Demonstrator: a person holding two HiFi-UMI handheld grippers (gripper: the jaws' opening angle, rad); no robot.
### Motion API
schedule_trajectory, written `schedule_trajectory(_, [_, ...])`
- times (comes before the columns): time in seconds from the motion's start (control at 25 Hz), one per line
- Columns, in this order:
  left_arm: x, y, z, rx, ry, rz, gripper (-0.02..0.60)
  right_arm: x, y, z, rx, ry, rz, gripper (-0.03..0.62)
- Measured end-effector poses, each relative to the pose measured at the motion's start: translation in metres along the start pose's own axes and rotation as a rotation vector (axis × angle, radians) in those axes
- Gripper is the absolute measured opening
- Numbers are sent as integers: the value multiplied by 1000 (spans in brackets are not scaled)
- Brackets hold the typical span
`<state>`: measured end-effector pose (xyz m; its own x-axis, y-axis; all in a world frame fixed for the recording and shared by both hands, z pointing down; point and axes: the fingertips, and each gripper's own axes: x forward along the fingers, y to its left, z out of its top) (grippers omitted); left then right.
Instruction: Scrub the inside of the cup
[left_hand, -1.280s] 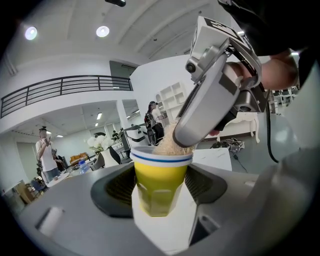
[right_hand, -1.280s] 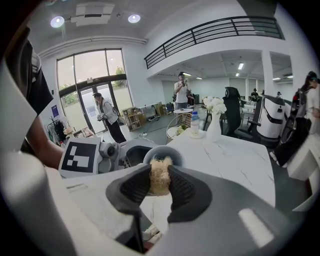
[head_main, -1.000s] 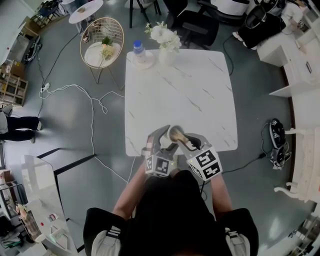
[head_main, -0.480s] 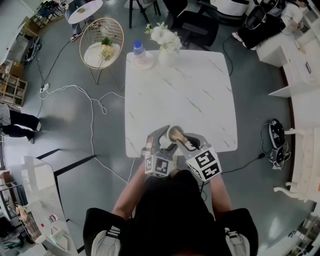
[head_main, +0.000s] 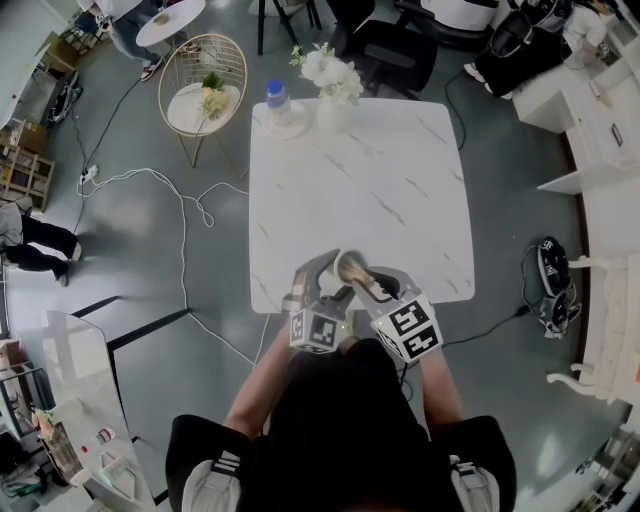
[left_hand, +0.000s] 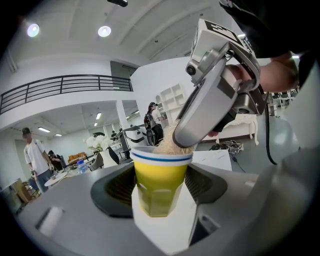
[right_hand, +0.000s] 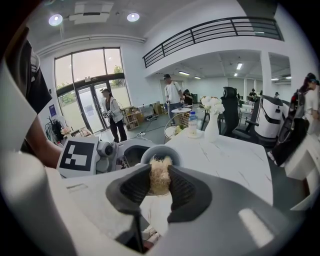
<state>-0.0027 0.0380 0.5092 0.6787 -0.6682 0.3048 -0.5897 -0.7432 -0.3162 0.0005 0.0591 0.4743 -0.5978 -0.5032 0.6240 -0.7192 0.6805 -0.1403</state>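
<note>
The left claw (left_hand: 160, 187) is clamped around a yellow cup (left_hand: 161, 170), one dark pad pressed against each side of its lower body. The cup bears a blue band under a white rim; it is held in the air by the near edge of the white marble tabletop (head_main: 380, 200). The right claw (right_hand: 159, 189) is closed on a tan fibrous scrubber (right_hand: 160, 172), pinched between its ribbed pads, and the scrubber's far end sits in the cup's mouth. The scrubber and the right claw's grey body cover the cup's opening, so the inside wall and the depth the scrubber reaches cannot be made out. Each claw carries a cube with black-and-white square marker patterns. The person's torso hides both forearms in the head view. At the tabletop's far edge stand a clear bottle (head_main: 278, 98) with a blue cap, its label too small to read, and a white vase (head_main: 333, 108) of white flowers.
</note>
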Motion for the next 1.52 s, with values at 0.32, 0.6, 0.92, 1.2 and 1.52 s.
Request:
schedule_trajectory(0.32, [1, -5, 0, 1, 7, -6, 316, -3, -8, -5, 8, 3, -15, 103])
schedule_trajectory(0.6, [4, -2, 3, 6, 2, -2, 316, -5, -9, 4, -1, -11, -14, 103])
schedule_trajectory(0.92, [9, 3, 6, -4, 3, -5, 316, -2, -7, 6, -12, -2, 3, 103])
schedule_trajectory(1.2, [15, 1, 3, -11, 6, -8, 316, -1, -17, 0, 8, 3, 1, 103])
schedule_trajectory(1.52, [27, 5, -4, -42, 21, -7, 316, 1, -37, 2, 38, -19, -27, 103])
